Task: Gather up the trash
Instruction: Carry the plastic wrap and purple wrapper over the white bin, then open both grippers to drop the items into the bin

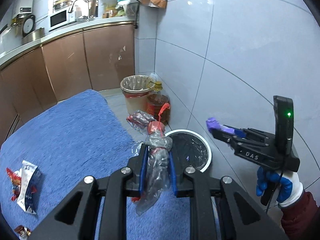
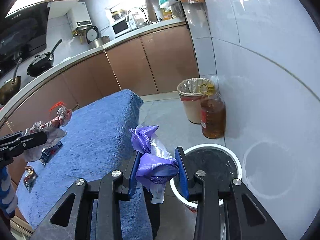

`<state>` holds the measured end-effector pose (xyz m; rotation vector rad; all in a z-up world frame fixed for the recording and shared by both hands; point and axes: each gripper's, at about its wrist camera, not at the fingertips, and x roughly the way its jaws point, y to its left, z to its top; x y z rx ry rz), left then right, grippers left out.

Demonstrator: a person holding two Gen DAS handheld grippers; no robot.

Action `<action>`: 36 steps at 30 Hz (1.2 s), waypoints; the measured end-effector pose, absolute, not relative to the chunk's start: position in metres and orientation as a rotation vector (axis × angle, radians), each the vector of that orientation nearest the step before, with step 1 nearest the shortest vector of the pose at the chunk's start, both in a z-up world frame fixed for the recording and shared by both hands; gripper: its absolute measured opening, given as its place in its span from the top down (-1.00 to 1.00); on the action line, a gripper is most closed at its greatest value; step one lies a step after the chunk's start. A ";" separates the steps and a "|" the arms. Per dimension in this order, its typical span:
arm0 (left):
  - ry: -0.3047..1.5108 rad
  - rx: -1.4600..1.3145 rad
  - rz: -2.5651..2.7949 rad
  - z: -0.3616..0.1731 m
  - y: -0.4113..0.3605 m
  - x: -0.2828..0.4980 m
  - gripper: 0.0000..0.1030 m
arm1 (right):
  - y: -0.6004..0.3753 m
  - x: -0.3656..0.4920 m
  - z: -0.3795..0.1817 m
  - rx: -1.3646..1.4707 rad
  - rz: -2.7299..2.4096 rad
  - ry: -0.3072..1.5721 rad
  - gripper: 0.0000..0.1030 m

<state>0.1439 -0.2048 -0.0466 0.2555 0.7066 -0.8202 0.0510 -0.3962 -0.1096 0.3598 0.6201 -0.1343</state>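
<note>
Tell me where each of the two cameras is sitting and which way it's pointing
Left wrist: on the left gripper, looking down along its fingers past the clear wrapper to the white bin; the right gripper and gloved hand show.
Right wrist: on the right gripper, looking down over the purple wrapper to the same bin; the left gripper shows at left.
Shared: blue cloth, lined bin, oil bottle.
</note>
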 end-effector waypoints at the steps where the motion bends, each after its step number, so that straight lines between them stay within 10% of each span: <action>1: 0.711 0.261 -0.824 -0.049 -0.209 0.146 0.64 | -0.398 0.053 -0.113 0.363 -0.138 0.629 0.37; 36: 1.146 0.247 -1.001 -0.201 -0.410 0.250 0.47 | -0.486 0.106 -0.251 0.436 -0.406 0.898 0.32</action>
